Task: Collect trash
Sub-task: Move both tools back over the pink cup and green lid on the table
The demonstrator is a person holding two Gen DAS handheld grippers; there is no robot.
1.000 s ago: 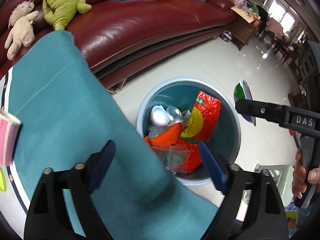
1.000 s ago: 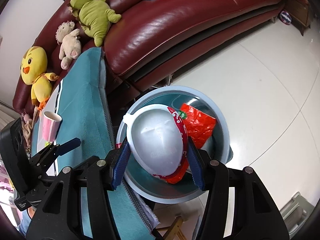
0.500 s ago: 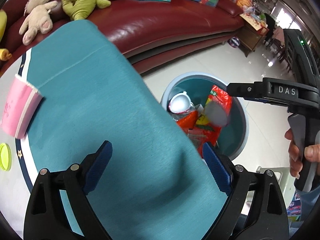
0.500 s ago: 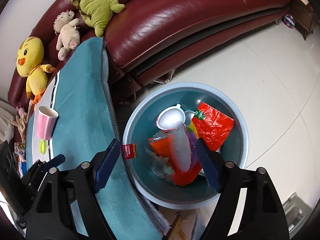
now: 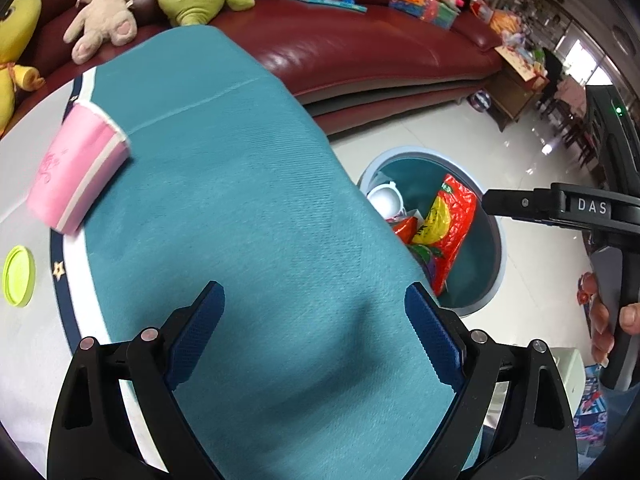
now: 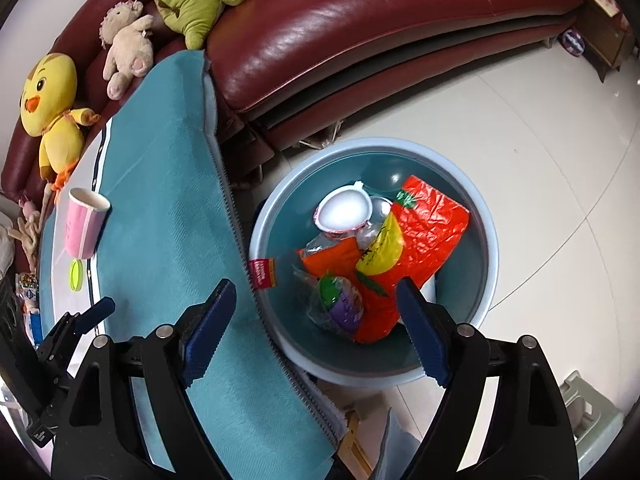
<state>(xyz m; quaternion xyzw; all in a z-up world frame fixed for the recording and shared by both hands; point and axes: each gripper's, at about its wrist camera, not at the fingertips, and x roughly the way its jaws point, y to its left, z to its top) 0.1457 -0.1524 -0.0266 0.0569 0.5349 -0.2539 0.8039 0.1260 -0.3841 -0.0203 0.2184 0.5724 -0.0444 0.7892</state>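
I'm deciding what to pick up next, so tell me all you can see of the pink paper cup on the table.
The pink paper cup stands upright on the table's white top, right by the edge of the teal cloth. Its wall is pale pink with a faint darker pink flourish and a white strip down one side; the rolled rim is white and the mouth is open. The inside is not shown well enough to tell if it is empty. A lime green lid lies flat just beside it. No gripper touches it.
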